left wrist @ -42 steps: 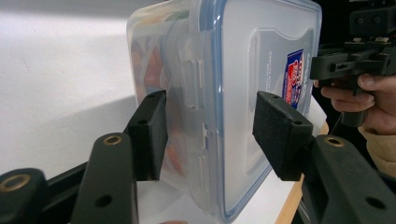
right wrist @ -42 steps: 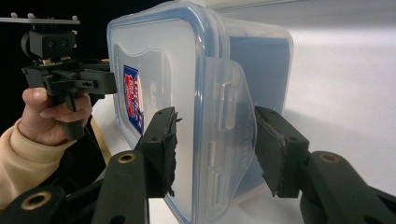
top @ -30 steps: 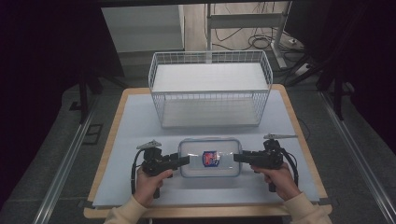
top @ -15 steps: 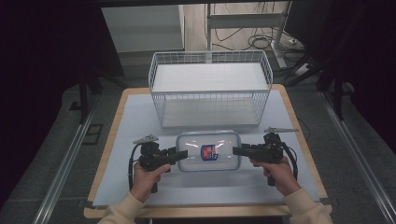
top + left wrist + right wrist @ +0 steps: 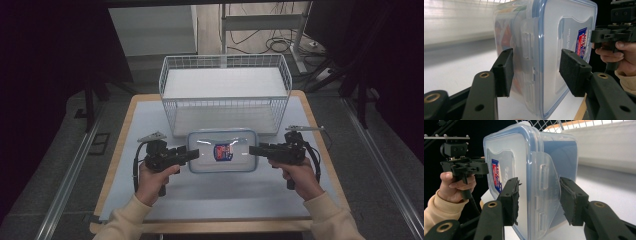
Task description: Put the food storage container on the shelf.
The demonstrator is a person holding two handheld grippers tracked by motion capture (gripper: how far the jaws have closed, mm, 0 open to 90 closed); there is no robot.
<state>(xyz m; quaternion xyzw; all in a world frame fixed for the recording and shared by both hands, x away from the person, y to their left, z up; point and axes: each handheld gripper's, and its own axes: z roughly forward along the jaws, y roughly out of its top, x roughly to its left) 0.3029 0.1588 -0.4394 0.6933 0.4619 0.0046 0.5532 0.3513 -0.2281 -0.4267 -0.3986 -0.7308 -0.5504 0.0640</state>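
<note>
Container (image 5: 222, 151) sits between level, inward-pointing left gripper (image 5: 192, 154) and right gripper (image 5: 254, 149).

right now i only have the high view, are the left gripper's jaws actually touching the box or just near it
Observer: Not touching. In the left gripper view, the left gripper is open, with one pad on each side of the end latch of the lidded plastic container and a visible gap on both sides.
Operator: and the right one
Observer: Much the same. The right gripper is open around the opposite end's latch, and its pads stand clear of the plastic.
Operator: is that latch shut
Observer: The right-end latch flap looks folded down against the container's side, though I cannot tell if it is fully clicked.
</note>
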